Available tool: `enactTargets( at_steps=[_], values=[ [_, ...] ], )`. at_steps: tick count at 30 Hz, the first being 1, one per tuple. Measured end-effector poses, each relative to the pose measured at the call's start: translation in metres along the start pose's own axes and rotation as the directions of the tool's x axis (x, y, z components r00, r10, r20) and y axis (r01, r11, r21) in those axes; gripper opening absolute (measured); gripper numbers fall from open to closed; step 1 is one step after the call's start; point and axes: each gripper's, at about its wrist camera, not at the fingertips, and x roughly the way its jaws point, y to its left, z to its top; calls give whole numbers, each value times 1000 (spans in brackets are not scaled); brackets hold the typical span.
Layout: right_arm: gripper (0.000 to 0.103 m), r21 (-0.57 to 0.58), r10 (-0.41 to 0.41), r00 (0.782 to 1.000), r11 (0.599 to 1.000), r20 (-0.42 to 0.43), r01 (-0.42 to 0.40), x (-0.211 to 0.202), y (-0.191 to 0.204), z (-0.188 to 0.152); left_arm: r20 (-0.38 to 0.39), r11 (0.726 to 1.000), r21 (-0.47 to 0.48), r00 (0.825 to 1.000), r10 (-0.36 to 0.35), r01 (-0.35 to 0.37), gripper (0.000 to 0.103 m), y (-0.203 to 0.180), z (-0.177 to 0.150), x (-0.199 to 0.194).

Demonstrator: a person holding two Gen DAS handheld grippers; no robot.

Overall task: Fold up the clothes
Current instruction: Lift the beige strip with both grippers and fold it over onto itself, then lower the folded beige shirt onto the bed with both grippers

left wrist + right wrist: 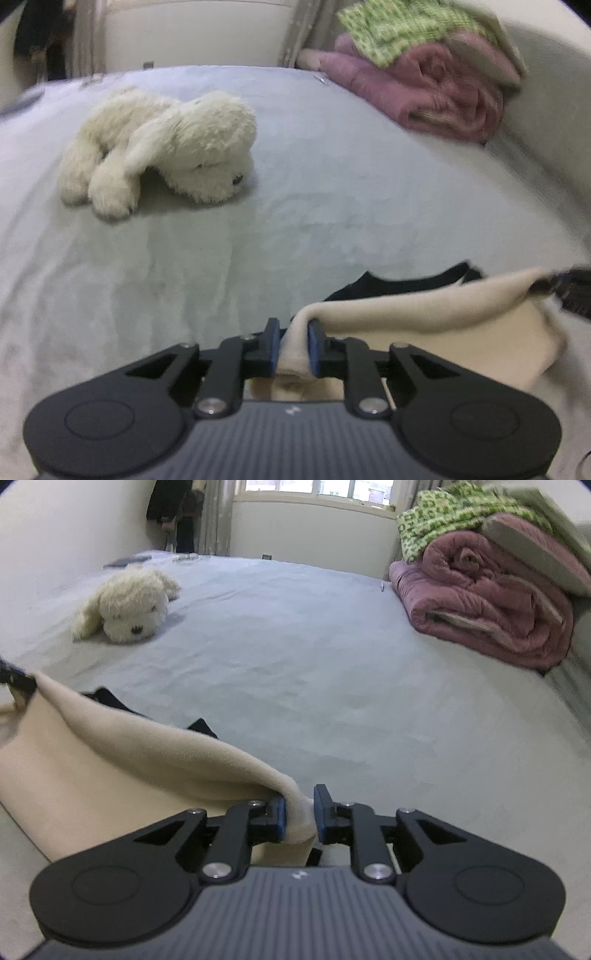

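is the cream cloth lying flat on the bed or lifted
Partly lifted: the cream cloth has its edge raised between the left gripper and right gripper; the rest drapes down.

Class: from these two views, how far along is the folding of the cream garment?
Done: the cream garment is lifted by its top edge. In hand: the left claw and right claw each have a corner between them. Left: lay it flat on the bed.

Lying on one bed (295,646) are one cream cloth (110,760), one dark garment (107,698), one white plush dog (129,605), one rolled pink quilt (491,605) and one green patterned blanket (443,517).
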Motion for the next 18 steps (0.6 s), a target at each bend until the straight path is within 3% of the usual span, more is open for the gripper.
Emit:
enactTargets(
  at_steps=[1, 2, 5, 7, 8, 9, 10, 13, 18],
  values=[
    [40, 34, 13, 1000, 999, 3, -13, 0, -5, 0, 8, 1000, -26, 1000, -16, 16, 20, 5, -2, 0],
    [42, 78, 25, 1000, 997, 8, -26, -1, -11, -1, 15, 998, -50, 999, -30, 30, 22, 9, -3, 1],
    [42, 157, 81, 996, 984, 25, -84, 2, -21, -5, 36, 993, -107, 998, -43, 47, 30, 18, -3, 5],
    [42, 150, 77, 997, 985, 24, -79, 4, -19, -6, 48, 989, -138, 997, -56, 63, 30, 21, -2, 7],
    [38, 135, 70, 997, 988, 27, -73, 5, -17, -6, 52, 987, -149, 997, -60, 67, 30, 22, -2, 9],
    [31, 128, 66, 997, 989, 30, -69, 6, -16, -6, 50, 987, -150, 998, -47, 54, 23, 22, -1, 10],
    [15, 133, 65, 997, 989, 31, -69, 6, -17, -5, 48, 988, -150, 998, -34, 40, 15, 22, -1, 12],
    [14, 150, 56, 997, 987, 49, -63, 5, -19, -5, 49, 988, -152, 999, -9, 17, 11, 22, -1, 15],
    [13, 144, 35, 995, 988, 93, -48, 0, -17, -7, 109, 984, -174, 994, -22, 41, 11, 28, -8, 8]
  ],
)
